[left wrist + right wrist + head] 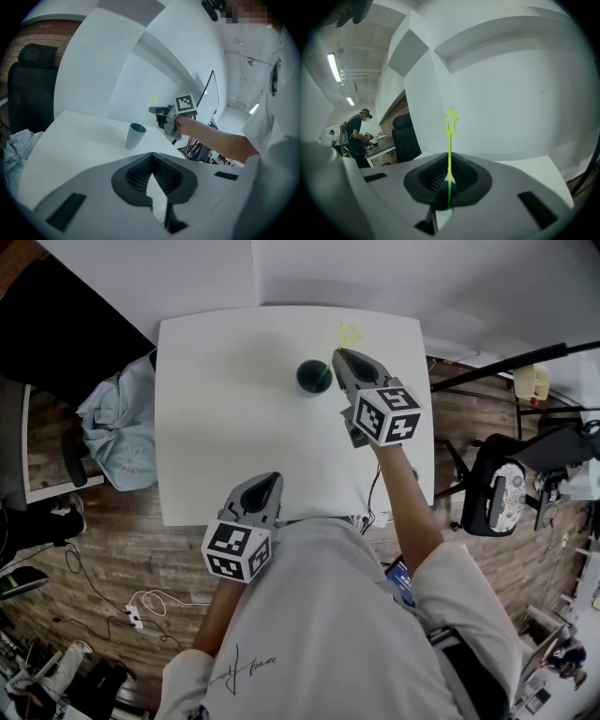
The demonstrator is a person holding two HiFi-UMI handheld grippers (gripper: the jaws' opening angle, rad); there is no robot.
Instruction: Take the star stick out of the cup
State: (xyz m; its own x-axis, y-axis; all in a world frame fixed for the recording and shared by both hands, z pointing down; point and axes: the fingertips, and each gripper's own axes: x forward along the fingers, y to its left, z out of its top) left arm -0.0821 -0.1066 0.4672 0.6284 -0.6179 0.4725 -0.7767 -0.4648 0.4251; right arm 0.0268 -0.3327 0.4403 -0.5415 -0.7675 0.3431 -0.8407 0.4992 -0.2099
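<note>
A dark green cup (314, 377) stands on the white table (216, 427) toward its far side. A thin yellow-green star stick (450, 154) rises from the cup's mouth, star (350, 333) uppermost. My right gripper (339, 355) hovers just right of the cup and is shut on the stick's shaft; in the right gripper view (449, 163) the stick runs straight up between the pads. In the left gripper view the cup (135, 136), the star stick (153, 99) and the right gripper (158, 111) all show. My left gripper (271, 481) is shut on nothing at the table's near edge (151, 161).
A light blue cloth (117, 432) lies on a seat left of the table. A black chair with a bag (497, 491) and a black pole (506, 362) stand to the right. Cables (150, 601) lie on the wooden floor. A person (356, 136) stands far off.
</note>
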